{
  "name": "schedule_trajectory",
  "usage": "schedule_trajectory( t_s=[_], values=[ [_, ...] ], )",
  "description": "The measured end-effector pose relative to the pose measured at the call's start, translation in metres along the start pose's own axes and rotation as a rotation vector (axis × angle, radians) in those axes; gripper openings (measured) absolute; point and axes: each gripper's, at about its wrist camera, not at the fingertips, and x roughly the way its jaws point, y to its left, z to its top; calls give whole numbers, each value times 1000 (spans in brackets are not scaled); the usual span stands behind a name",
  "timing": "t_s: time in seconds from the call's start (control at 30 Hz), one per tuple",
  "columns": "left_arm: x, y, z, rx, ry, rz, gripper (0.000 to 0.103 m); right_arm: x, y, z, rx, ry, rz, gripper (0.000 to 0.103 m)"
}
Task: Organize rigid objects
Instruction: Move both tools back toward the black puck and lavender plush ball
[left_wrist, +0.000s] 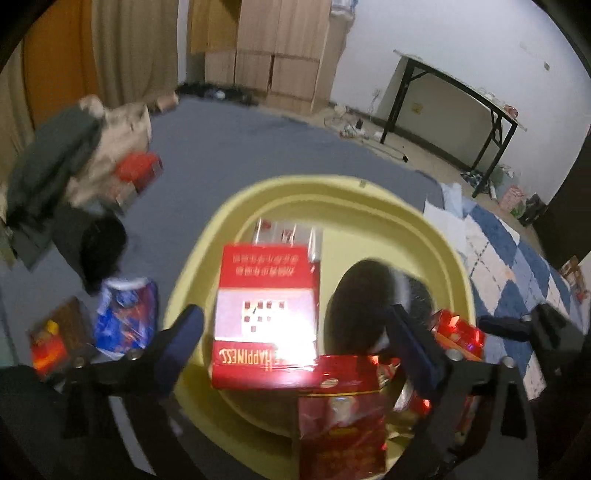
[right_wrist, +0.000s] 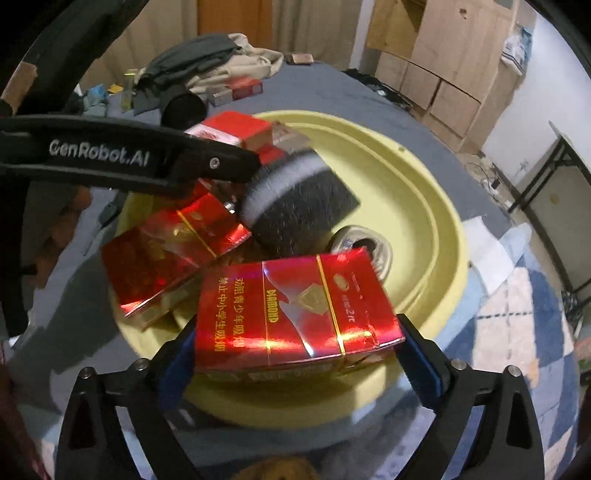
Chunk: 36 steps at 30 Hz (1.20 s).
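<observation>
While both tongs gape wide over the yellow basin (right_wrist: 424, 206) on the bed, a red Diamond box (right_wrist: 295, 314) lies loose between the right tongs (right_wrist: 295, 354); the left tongs (left_wrist: 295, 332) flank a Happiness box (left_wrist: 264, 317).

The supporting surface is a bed covered with a grey-blue sheet (left_wrist: 229, 155). A pale yellow round plastic basin (left_wrist: 436, 236) rests on it. To the basin's left lie a blue crumpled packet (left_wrist: 125, 317), a brown-and-red flat box (left_wrist: 55, 339), and a heap of grey and beige clothing (left_wrist: 70, 155). A blue-and-white checked quilt (left_wrist: 509, 266) lies to its right.
</observation>
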Motion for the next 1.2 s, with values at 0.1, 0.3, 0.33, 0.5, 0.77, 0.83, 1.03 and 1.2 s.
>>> schedule_trajectory(
  t_s=[0.1, 0.3, 0.33, 0.5, 0.77, 0.83, 1.03, 1.2],
  values=[
    [-24, -15, 11, -16, -28, -36, 103, -27, -9, -6, 6, -6, -6, 103],
    [-75, -101, 10, 114, -60, -160, 103, -120, -38, -57, 186, -128, -59, 103],
    [-83, -124, 5, 156, -57, -202, 103, -136, -43, -73, 229, -146, -80, 103],
    [-103, -210, -33, 332, -26, -292, 103, -210, -67, -187, 489, -136, -218, 103],
    [-120, -264, -124, 360, 101, -321, 103, -290, -60, -322, 692, -108, -369, 103],
    [-124, -266, -141, 337, 122, -327, 103, -299, -56, -333, 709, -129, -377, 103],
    [-133, -268, -165, 223, 106, -327, 103, -309, -46, -351, 716, -180, -373, 103],
    [-134, -267, -169, 197, 95, -315, 103, -289, -38, -368, 761, -153, -365, 103]
  ],
)
